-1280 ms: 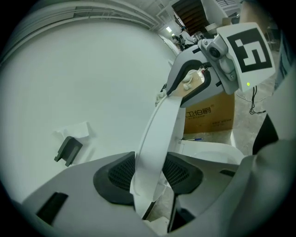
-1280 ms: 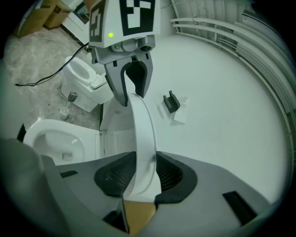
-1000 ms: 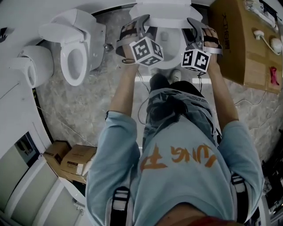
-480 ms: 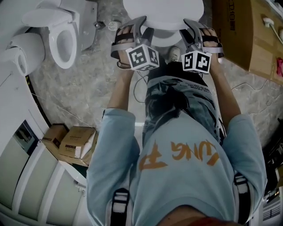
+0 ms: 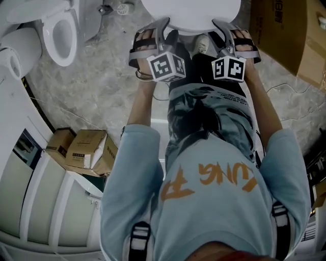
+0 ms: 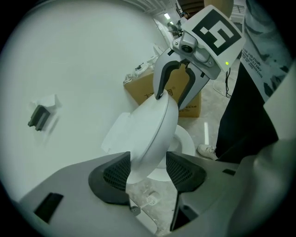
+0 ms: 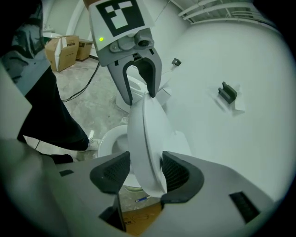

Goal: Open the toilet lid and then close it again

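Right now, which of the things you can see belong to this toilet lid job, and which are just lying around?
In the job:
- toilet lid, tilted
- toilet seat beneath it
- left gripper and right gripper, fingers either side of the lid, jaws just opening

Lying about:
- second toilet
- small cardboard boxes
- large carton

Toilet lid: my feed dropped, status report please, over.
Left gripper and right gripper both on toilet lid, jaws just been opening. Lid tilted partway over bowl. Nothing seen in the way.
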`<state>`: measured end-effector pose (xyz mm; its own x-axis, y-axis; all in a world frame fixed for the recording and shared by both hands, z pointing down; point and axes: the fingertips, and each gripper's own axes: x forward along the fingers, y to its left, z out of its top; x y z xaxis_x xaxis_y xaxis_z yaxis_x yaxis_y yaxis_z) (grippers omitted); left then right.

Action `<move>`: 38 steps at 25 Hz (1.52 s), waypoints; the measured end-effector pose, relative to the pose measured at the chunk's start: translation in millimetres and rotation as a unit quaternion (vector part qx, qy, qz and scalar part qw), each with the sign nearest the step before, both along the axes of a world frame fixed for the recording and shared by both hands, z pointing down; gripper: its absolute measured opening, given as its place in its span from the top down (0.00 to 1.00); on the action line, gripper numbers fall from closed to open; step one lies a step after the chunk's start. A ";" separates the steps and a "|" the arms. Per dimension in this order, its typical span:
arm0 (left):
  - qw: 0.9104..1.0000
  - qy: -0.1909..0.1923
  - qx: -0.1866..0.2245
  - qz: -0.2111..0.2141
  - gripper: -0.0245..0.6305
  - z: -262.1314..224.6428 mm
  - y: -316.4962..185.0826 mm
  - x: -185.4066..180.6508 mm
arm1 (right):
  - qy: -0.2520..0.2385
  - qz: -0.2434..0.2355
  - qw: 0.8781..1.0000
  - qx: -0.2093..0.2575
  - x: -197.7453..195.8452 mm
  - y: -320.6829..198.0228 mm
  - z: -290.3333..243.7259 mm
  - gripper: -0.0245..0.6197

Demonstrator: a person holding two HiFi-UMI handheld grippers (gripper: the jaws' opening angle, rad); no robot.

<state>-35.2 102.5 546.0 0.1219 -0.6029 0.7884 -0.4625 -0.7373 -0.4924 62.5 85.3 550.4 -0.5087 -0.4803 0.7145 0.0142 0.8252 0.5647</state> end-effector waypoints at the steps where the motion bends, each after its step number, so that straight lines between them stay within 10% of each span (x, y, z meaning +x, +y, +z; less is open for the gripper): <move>1: 1.000 0.003 -0.008 -0.002 0.58 8.3 5.1 1.6 | 0.004 -0.004 1.000 -0.004 1.3 4.3 9.4 0.60; 17: 0.992 0.055 -0.083 -0.073 0.63 131.9 41.3 -4.6 | 0.035 -0.026 0.995 -0.085 -3.6 42.7 135.0 0.60; 38: 0.985 0.034 -0.141 -0.098 0.63 238.1 53.4 -4.6 | 0.049 -0.010 0.989 -0.140 -3.8 50.9 229.0 0.63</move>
